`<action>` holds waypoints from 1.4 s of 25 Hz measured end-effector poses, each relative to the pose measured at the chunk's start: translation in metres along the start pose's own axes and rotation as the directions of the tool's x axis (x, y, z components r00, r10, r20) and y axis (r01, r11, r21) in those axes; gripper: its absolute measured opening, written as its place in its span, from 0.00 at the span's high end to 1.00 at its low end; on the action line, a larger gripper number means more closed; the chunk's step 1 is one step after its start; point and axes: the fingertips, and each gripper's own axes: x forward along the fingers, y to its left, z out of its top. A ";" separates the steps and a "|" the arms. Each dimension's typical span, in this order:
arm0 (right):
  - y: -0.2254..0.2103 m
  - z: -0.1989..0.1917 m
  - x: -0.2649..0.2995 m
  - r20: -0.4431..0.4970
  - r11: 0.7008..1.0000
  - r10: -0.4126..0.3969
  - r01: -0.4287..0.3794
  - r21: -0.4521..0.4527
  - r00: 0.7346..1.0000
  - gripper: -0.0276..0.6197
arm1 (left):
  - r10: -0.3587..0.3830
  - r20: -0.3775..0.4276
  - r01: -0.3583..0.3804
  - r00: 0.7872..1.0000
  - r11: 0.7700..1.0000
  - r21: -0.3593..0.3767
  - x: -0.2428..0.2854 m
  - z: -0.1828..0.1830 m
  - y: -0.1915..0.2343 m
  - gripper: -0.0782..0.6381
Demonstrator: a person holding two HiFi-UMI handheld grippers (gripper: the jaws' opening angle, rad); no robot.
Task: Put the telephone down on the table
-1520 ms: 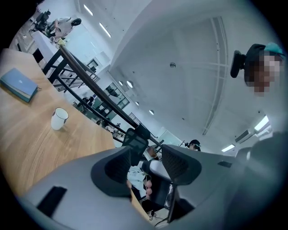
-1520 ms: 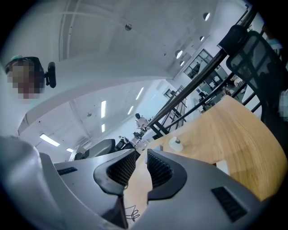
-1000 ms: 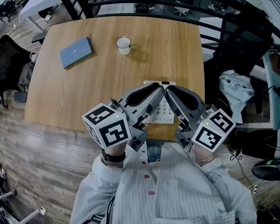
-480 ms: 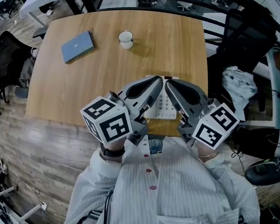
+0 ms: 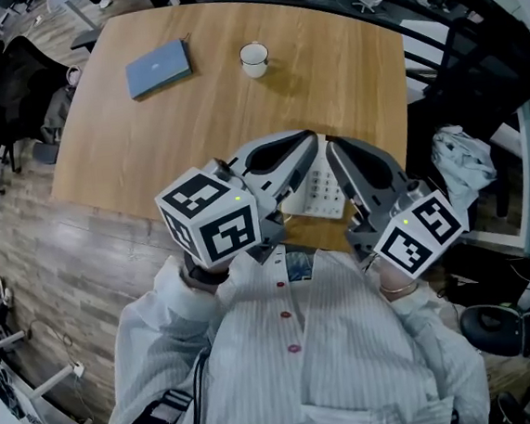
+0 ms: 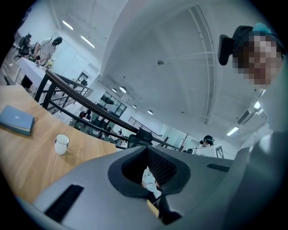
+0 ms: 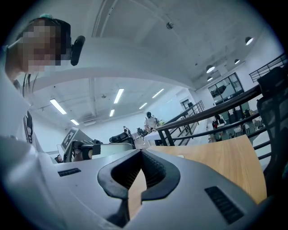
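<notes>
The telephone (image 5: 324,189) lies keypad up on the table (image 5: 228,117), long axis unclear.

Left gripper (image 5: 307,144) and right gripper (image 5: 333,146) are raised side by side at chest level, tips nearly meeting, jaws closed and empty.

Smooth matt wooden table (image 5: 128,145) — glossy white mug (image 5: 254,59) — striped cloth shirt (image 5: 333,340)

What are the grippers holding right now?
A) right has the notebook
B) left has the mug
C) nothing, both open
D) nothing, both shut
D: the left gripper and right gripper each show jaws together with nothing between; mug and notebook sit on the table.
</notes>
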 end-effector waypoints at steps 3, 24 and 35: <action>-0.003 -0.002 0.002 0.004 1.000 -0.002 0.002 0.011 1.000 0.90 | -0.004 0.004 0.003 1.000 0.999 0.043 0.001 -0.001 -0.001 0.88; -0.012 -0.011 0.008 -0.031 1.000 -0.029 0.029 -0.001 0.999 0.90 | 0.042 -0.093 -0.029 0.995 0.989 0.142 -0.004 -0.022 0.022 0.88; -0.013 -0.016 0.013 -0.029 0.999 -0.032 0.033 0.012 0.999 0.90 | 0.035 -0.132 -0.014 0.991 0.987 0.161 -0.002 -0.030 0.023 0.88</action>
